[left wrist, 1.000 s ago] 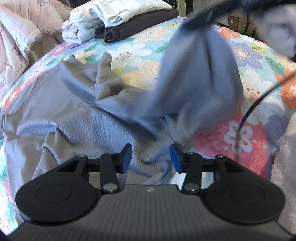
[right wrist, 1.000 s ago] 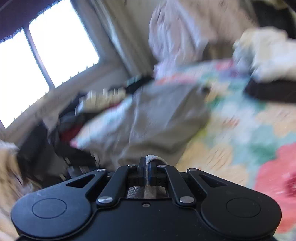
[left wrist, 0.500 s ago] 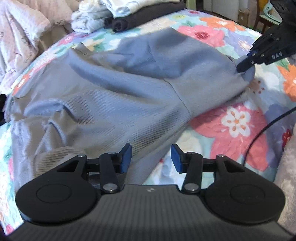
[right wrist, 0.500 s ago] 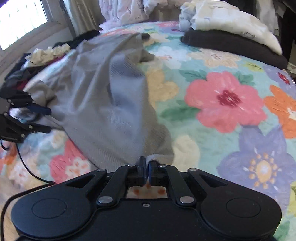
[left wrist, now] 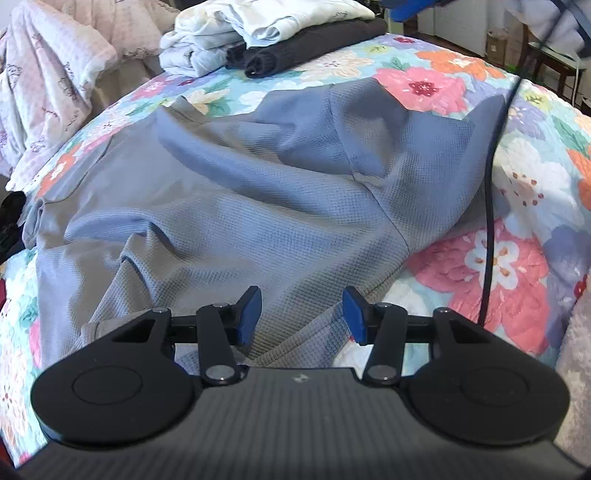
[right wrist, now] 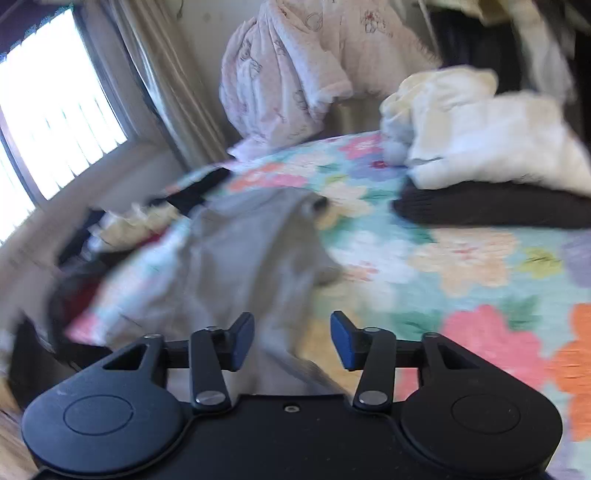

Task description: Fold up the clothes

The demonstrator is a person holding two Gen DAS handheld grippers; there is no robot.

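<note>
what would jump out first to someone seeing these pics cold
A rumpled grey-blue garment sprawls across the middle of a bright floral bedspread. At the far end sits a stack of folded clothes, white on black. Both the left gripper and the right gripper hold nothing; the right one's jaws are opening.

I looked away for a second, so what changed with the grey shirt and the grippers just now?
The right hand-held gripper, earlier clamped on the grey shirt, laid its sleeve across the floral bedspread; its jaws are opening, free of it. The left hand-held gripper stayed open; the folded stack is untouched.
</note>
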